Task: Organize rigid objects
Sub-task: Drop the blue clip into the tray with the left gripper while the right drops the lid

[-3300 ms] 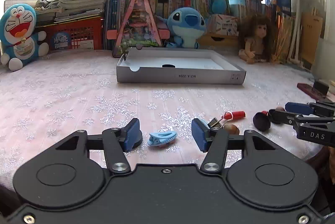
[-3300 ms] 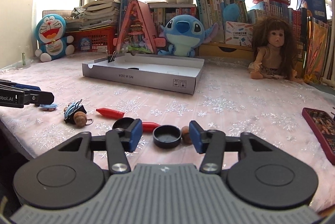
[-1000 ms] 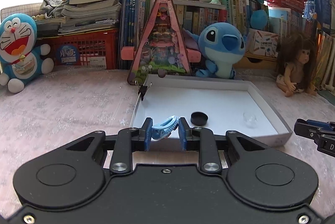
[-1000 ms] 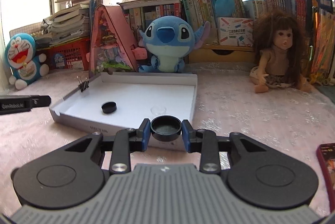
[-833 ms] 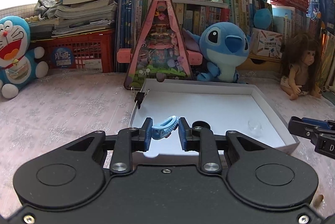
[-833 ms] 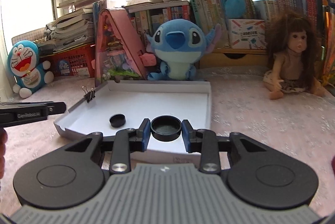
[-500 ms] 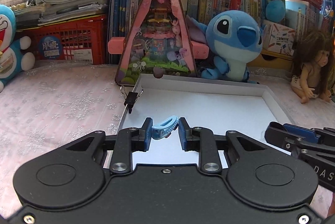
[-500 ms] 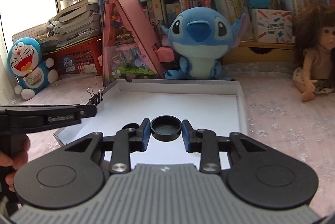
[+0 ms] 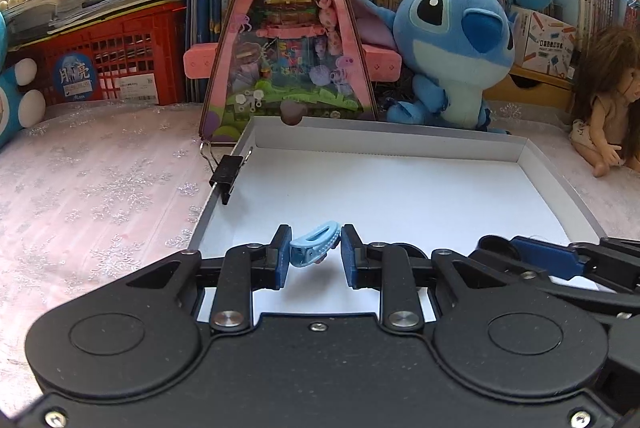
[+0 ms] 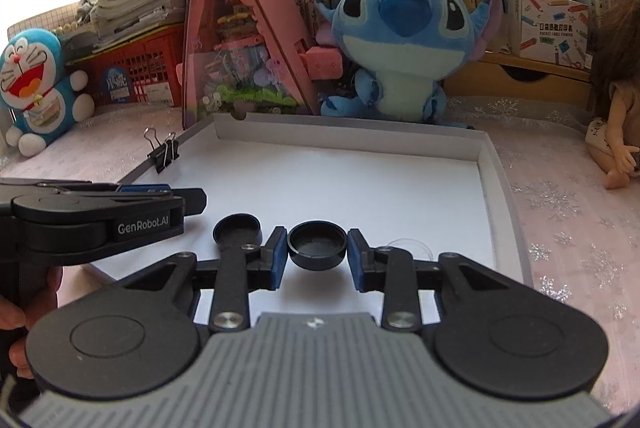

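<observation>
Two grippers loaded over shallow white cardboard tray (image 9: 400, 148).
Left gripper (image 9: 315, 251) clamps light-blue plastic hair clip (image 9: 315, 243), frame centre; right gripper (image 10: 317, 251) clamps round black plastic cap (image 10: 317, 245), centre.

Mounted just behind each pair of fingers, looking forward and tilted downward, close over the near edge of the white box lid (image 9: 400, 196). Left view nearer the lid's clipped left wall, right view further right. Shared: lid floor, binder clip (image 10: 163, 148), blue plush (image 10: 404, 40), pink triangular toy house (image 9: 288, 40), bookshelf.
</observation>
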`<control>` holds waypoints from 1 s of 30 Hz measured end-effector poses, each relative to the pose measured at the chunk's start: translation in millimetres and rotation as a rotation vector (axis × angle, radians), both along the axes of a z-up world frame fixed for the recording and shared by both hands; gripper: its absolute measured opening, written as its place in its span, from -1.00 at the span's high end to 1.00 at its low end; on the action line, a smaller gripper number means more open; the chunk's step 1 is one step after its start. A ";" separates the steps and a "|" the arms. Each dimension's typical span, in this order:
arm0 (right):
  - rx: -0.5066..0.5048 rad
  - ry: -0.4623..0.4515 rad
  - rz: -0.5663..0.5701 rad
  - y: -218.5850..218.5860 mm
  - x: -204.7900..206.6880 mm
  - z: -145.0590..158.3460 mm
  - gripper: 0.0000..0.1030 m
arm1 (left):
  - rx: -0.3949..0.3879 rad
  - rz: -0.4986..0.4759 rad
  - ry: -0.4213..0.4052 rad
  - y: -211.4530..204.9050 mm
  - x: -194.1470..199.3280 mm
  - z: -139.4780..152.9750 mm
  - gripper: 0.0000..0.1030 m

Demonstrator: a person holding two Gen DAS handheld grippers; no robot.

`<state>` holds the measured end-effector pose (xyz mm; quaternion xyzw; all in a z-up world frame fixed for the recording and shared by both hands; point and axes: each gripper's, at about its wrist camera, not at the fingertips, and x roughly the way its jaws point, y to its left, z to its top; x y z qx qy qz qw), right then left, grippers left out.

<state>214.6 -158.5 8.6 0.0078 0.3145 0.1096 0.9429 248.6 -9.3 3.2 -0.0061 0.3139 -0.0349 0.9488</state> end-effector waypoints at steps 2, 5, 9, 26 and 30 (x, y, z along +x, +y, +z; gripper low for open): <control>-0.002 0.008 0.003 2.0 2.2 -2.5 0.28 | 0.002 -0.001 0.001 -1.3 1.2 -0.4 0.52; -0.002 0.011 0.010 5.1 3.4 -4.5 0.28 | 0.002 0.005 0.005 -1.1 3.5 -1.2 0.52; -0.017 0.003 0.024 9.8 4.2 -4.2 0.28 | 0.007 0.011 0.011 -0.8 5.1 -3.2 0.52; -0.047 0.019 0.025 14.7 9.7 -6.6 0.27 | 0.037 0.007 0.020 -6.8 9.3 -10.0 0.51; -0.050 0.018 0.022 15.2 9.6 -5.9 0.19 | 0.039 0.008 0.019 -6.9 9.1 -9.6 0.50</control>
